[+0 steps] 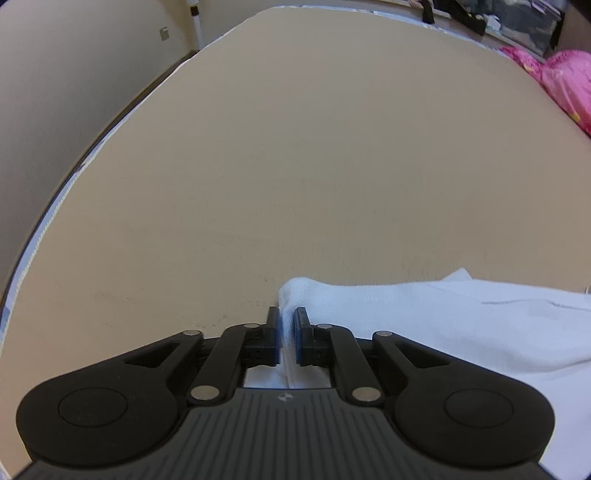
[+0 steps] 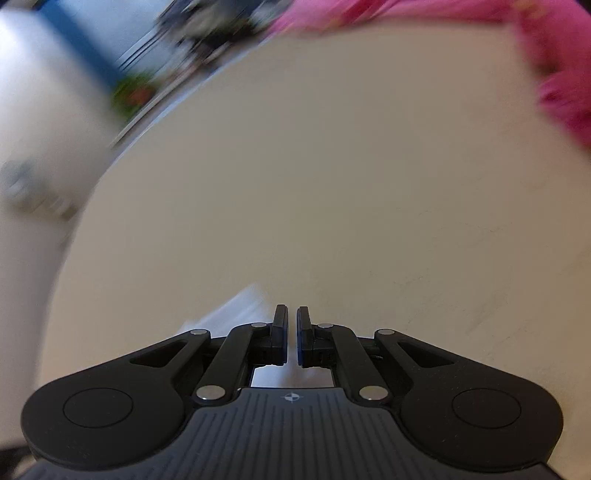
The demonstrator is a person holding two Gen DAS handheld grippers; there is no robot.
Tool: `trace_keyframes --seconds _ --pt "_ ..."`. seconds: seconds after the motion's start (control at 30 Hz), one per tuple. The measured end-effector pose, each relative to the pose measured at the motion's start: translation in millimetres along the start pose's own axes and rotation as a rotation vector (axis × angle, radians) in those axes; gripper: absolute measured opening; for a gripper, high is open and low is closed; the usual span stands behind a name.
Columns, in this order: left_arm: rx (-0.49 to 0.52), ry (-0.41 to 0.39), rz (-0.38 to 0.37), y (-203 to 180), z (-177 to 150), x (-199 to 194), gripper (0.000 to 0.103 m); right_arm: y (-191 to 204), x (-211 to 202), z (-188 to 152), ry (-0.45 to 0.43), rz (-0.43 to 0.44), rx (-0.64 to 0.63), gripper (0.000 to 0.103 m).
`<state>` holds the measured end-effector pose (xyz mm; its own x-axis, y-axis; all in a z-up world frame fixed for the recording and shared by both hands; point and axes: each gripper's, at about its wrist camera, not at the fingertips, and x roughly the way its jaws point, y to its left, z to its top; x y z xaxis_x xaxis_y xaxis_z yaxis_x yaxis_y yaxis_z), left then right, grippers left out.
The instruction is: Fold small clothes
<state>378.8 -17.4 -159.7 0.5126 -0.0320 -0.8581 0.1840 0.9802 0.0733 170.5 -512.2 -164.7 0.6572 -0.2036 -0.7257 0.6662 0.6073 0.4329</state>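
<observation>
A white garment (image 1: 461,317) lies on the beige table (image 1: 295,166) at the lower right of the left wrist view. My left gripper (image 1: 288,325) is shut on its left edge, with white fabric pinched between the blue pads. In the right wrist view, which is blurred by motion, my right gripper (image 2: 291,325) is shut on white fabric, seen behind the pads and to the left of them (image 2: 236,306).
A pile of pink clothes (image 1: 565,85) sits at the table's far right and also shows in the right wrist view (image 2: 554,74). The table's left edge (image 1: 92,158) curves past a pale wall. Dark clutter (image 1: 480,14) lies beyond the far edge.
</observation>
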Motion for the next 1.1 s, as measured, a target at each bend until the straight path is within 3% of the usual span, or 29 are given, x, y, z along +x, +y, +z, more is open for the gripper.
trace_keyframes --seconds 0.07,0.1,0.13,0.17,0.23,0.4,0.47,0.5,0.6,0.7,0.8,0.87,0.97,1.03,1.1 --pt "-0.002 -0.004 -0.005 2 -1 -1 0.029 3 3 0 -0.013 -0.105 0.008 0.009" --pt "0.005 -0.011 -0.013 1 -2 -2 0.044 8 2 -1 -0.013 -0.082 -0.02 0.009" --pt "0.015 -0.025 -0.02 4 -5 -3 0.053 16 -4 -3 -0.02 -0.036 -0.072 0.018" --pt "0.024 -0.039 -0.028 7 -5 -5 0.056 24 -10 -6 -0.026 0.001 -0.133 0.024" --pt "0.034 -0.052 -0.054 9 -8 -9 0.066 47 -23 -12 -0.044 0.069 -0.285 0.049" --pt "0.047 -0.034 -0.081 10 -12 -2 0.07 105 -28 -33 0.019 0.206 -0.645 0.063" --pt "0.051 -0.032 -0.073 8 -12 -1 0.07 124 -16 -48 0.065 0.184 -0.803 0.061" --pt "0.054 -0.035 -0.07 7 -13 -1 0.069 132 -8 -56 0.056 0.14 -0.879 0.055" --pt "0.058 -0.034 -0.073 6 -8 2 0.065 151 13 -70 0.099 0.044 -1.02 0.007" --pt "0.069 -0.04 -0.066 6 -7 3 0.065 158 9 -64 0.051 0.078 -0.963 0.004" --pt "0.055 -0.052 -0.048 -3 -14 1 0.065 154 0 -36 -0.022 0.107 -0.764 0.004" --pt "0.04 -0.051 -0.042 1 -8 4 0.065 160 13 -27 -0.046 0.075 -0.68 0.004" --pt "0.022 -0.076 -0.005 5 -9 2 0.065 161 42 -30 0.038 -0.013 -0.69 0.009" --pt "0.013 -0.103 -0.005 8 -9 -3 0.04 160 46 -41 0.036 -0.048 -0.703 0.02" --pt "0.014 -0.105 -0.005 10 -9 -6 0.04 159 36 -44 0.018 -0.037 -0.688 0.029"
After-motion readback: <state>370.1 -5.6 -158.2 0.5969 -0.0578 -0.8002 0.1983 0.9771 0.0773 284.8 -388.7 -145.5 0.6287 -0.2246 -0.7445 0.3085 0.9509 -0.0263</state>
